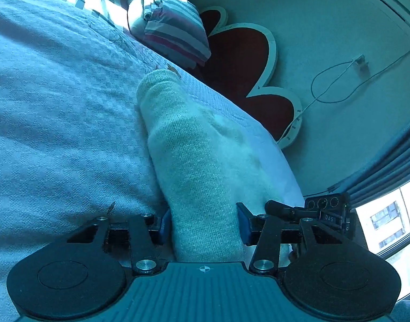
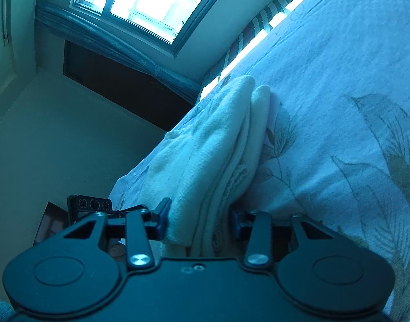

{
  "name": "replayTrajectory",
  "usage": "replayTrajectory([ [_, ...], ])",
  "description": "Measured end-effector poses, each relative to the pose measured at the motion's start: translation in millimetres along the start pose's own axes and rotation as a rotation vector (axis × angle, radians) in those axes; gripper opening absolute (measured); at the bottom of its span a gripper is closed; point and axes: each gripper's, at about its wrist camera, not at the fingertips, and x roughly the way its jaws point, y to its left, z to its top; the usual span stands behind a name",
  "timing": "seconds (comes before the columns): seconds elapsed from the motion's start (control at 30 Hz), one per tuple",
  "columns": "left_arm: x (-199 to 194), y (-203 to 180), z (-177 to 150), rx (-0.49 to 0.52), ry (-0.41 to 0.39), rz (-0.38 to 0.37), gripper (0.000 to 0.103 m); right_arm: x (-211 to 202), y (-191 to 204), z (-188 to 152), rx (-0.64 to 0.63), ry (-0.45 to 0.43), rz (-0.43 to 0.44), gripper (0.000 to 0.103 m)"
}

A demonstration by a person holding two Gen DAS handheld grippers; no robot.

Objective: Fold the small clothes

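A cream knitted garment (image 1: 194,158) lies along the bed's edge on a pale leaf-print bedspread (image 1: 57,112). In the left wrist view my left gripper (image 1: 203,228) has its blue pads on either side of the garment's near end and is shut on it. In the right wrist view the same garment (image 2: 213,145) shows as a folded, layered bundle, and my right gripper (image 2: 198,221) is shut on its near end. The other gripper's body (image 1: 325,212) shows just beyond the left one's right finger.
A folded striped cloth (image 1: 172,26) lies at the far end of the bed. A red heart-shaped rug (image 1: 245,67) and a white cable (image 1: 339,80) lie on the floor beside the bed. A window (image 2: 146,2) and dark furniture (image 2: 119,80) stand beyond the bed edge.
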Motion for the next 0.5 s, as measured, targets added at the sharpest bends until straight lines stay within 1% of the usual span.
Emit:
replayTrajectory([
  [0.13, 1, -12, -5, 0.035, -0.033, 0.057, 0.041, 5, 11, -1, -0.053, 0.013, -0.059, 0.04],
  [0.23, -5, -21, -6, 0.069, -0.051, 0.099, 0.037, 5, 19, -5, -0.088, -0.011, -0.085, 0.035],
  [0.33, -10, -39, -6, 0.132, -0.07, 0.143, 0.035, 2, 28, -10, -0.118, -0.041, -0.095, 0.033],
  [0.43, -19, -59, -3, 0.196, -0.083, 0.159, 0.035, -3, 41, -12, -0.139, -0.075, -0.078, 0.033],
  [0.5, -29, -68, 0, 0.214, -0.098, 0.156, 0.035, -5, 54, -13, -0.172, -0.081, -0.083, 0.032],
])
